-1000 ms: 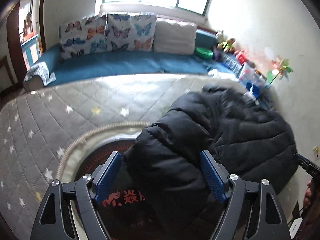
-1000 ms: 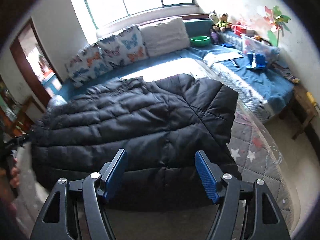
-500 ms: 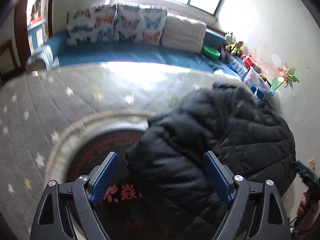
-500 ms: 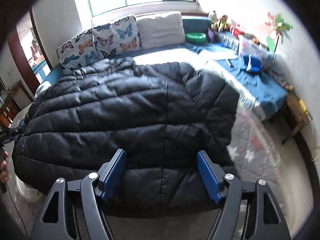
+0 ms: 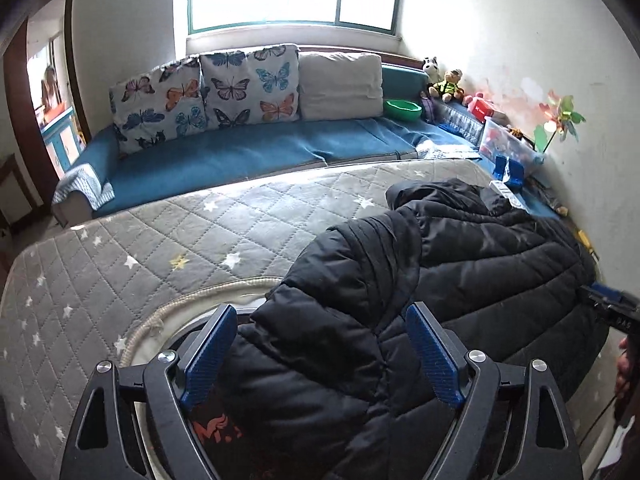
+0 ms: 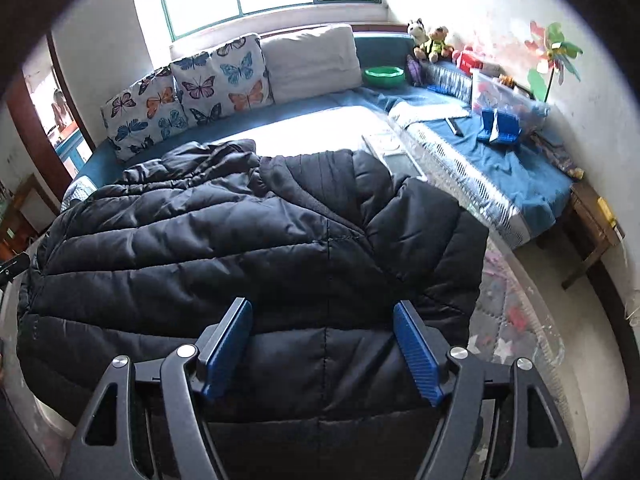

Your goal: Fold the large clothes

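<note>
My left gripper (image 5: 316, 356) has just been spreading its jaws and now stands released over a bulging sleeve of the black jacket (image 5: 460, 272), which lies on the grey quilt (image 5: 160, 248). My right gripper (image 6: 322, 346) hangs released above the jacket's hem. I judge I'm between folds; next, each claw must pinch an edge.
</note>
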Tool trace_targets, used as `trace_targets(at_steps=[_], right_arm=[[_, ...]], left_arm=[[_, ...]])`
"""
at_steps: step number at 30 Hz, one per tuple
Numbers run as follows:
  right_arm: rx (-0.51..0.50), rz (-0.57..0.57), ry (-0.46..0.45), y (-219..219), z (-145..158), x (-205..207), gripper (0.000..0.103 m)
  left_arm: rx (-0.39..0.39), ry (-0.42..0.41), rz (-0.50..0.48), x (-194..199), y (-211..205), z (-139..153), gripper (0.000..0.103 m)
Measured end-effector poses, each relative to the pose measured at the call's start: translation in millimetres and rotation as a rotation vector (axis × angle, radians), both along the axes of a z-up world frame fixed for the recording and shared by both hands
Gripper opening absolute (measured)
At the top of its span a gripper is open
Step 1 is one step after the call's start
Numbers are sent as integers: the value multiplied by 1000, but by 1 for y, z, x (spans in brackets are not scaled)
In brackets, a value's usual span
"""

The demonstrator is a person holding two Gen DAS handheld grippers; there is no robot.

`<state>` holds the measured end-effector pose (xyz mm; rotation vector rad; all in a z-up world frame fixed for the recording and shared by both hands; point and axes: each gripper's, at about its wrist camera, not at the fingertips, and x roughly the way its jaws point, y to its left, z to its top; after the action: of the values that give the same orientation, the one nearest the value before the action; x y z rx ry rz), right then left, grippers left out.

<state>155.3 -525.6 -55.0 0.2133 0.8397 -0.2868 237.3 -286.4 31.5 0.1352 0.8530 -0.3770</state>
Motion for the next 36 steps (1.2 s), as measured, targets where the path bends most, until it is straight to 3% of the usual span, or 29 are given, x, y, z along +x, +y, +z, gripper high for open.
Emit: trace_targets(at_steps=[9,14,18,24,31,36], right_arm=[[-75,38,-44,46,30,-39,80],[-39,70,-79,76,41,-63,80],[-60,81,-101,104,47,-80,80],[-84,77,-114,142,47,-102,80],[-22,47,-137,169,40,-131,80],[-56,43,-134,183,40,-142,80]], left_arm=[[3,-95,-22,-60,11,25,93],[22,-132,-41,-107,22,40,103],[9,-157,-45,-141,36,49,103],[6,-167,-56,-190,55,57,103],[-32,-155,-36,-233,88,55,103],[-30,-160,-27,-253,102,49,103]])
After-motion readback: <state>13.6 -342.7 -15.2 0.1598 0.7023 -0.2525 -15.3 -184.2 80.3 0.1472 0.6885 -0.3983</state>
